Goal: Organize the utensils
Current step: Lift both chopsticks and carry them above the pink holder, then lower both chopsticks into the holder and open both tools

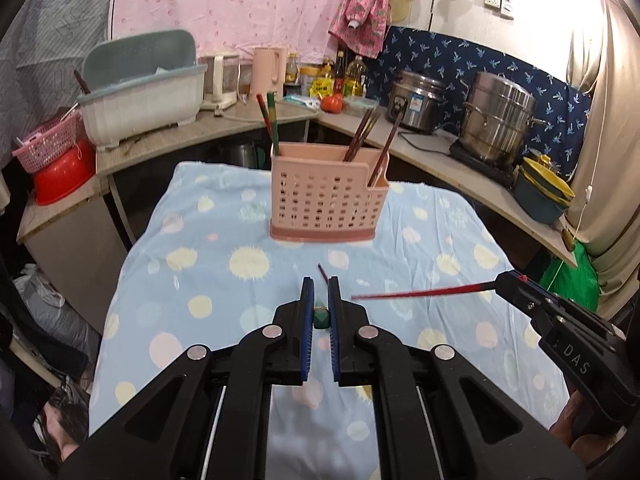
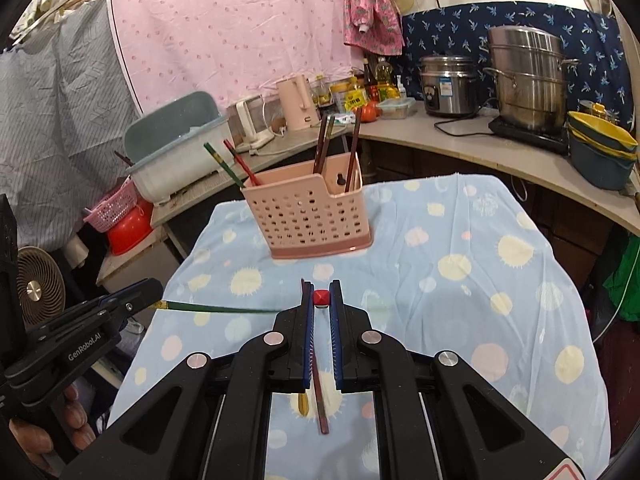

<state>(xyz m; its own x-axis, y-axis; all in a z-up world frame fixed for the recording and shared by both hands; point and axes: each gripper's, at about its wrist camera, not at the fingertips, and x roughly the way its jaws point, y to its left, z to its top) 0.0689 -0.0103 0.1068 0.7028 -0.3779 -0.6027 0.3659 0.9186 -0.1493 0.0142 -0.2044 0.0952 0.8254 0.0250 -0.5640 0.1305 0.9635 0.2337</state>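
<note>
A pink perforated utensil holder (image 1: 326, 198) stands on the blue spotted cloth and holds several chopsticks; it also shows in the right wrist view (image 2: 310, 216). My left gripper (image 1: 321, 286) is shut on a green chopstick (image 1: 321, 317), whose shaft shows in the right wrist view (image 2: 216, 309). My right gripper (image 2: 321, 285) is shut on a red chopstick (image 2: 321, 298), whose shaft shows in the left wrist view (image 1: 420, 293). Both grippers hover above the cloth in front of the holder. A dark chopstick (image 2: 320, 396) lies on the cloth below the right gripper.
The cloth-covered table (image 1: 200, 264) is ringed by a counter with a dish-drainer tub (image 1: 140, 92), a pink kettle (image 1: 269, 70), a rice cooker (image 1: 416, 102), a steel steamer pot (image 1: 496, 116) and stacked bowls (image 1: 542, 190). A small fan (image 2: 38, 288) stands at the left.
</note>
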